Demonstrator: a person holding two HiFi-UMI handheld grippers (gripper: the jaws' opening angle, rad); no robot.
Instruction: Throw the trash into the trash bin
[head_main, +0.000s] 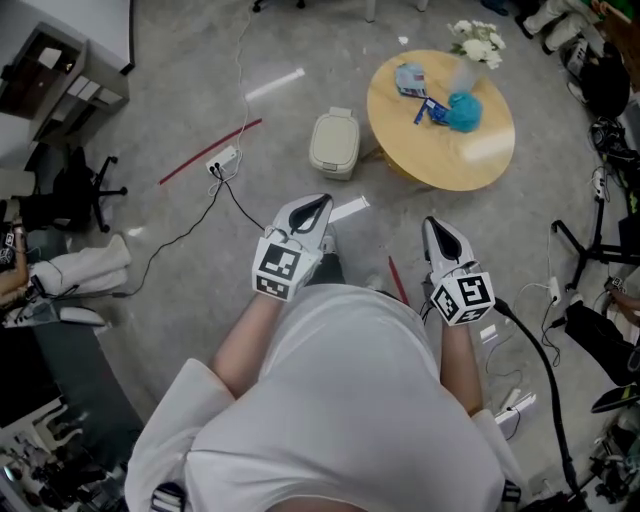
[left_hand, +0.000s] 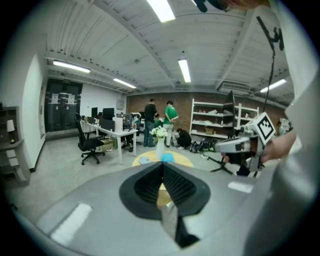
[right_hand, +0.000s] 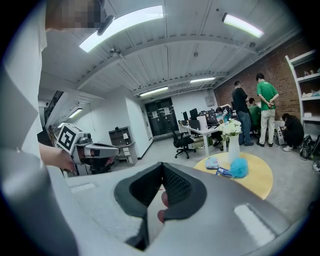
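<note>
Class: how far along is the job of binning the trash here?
Done: nothing; the wrappers lie on the round table, and the trash bin beside it is closed. In hand: nothing; the left gripper and right gripper are shut, empty, short of the table. Left: all the picking up and binning.

Round table in all three views

left forearm and right forearm reach toward 12 o'clock. left gripper at 11 o'clock, right gripper at 1 o'clock; both jaws pressed together, empty.
</note>
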